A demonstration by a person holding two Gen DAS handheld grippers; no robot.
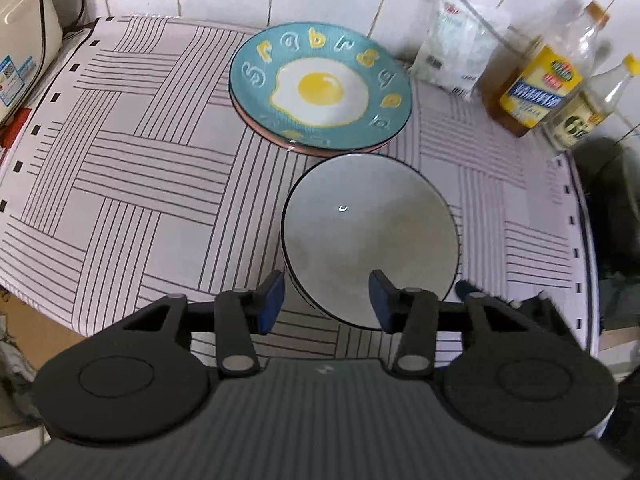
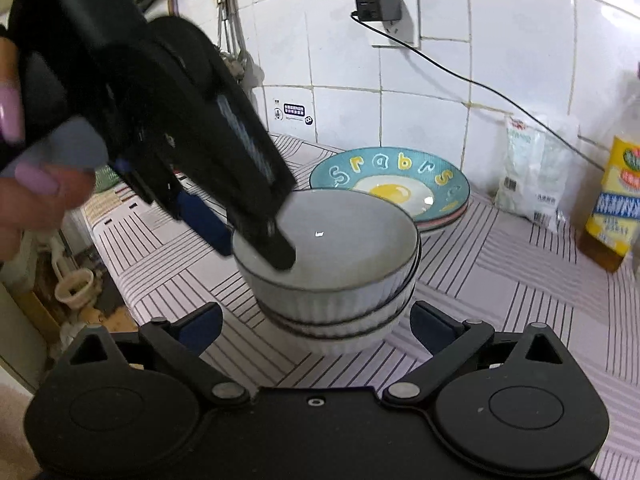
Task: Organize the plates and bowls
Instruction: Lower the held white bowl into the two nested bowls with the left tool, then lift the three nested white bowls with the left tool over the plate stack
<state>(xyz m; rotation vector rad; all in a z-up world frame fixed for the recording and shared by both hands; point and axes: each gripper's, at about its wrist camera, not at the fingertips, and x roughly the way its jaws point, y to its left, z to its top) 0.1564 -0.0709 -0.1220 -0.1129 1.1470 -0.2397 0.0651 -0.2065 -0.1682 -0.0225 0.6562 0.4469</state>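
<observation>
Bowls (image 2: pixel 332 280), white with ribbed sides and dark rims, sit nested in a stack near the middle of the worktop (image 1: pixel 140 168), which is covered with a pale cloth printed in dark line blocks. Just beyond the stack, towards the tiled wall, lies a teal plate (image 1: pixel 320 84) painted with a fried egg and raised letters; it rests on top of a pinkish plate (image 1: pixel 320 149) whose edge peeks out underneath.

The left tool (image 1: pixel 327 300) points steeply down at the near-left rim of the top bowl. Its blue-padded fingers are parted, one outside the bowl wall and one over the inside, and neither pad presses on the rim. From the right wrist view, a hand (image 2: pixel 28 184) with pale pink nails holds this tool.

The right tool (image 2: pixel 316 330) is low and near, in front of the stack, with its fingers spread wide on either side of the bowls and nothing between the pads.

On the far right of the worktop stand a white plastic bag (image 2: pixel 528 172) and a bottle with a yellow label (image 1: pixel 536 80), beside a second bottle (image 1: pixel 588 112). A black plug (image 2: pixel 378 7) sits in a wall socket.
</observation>
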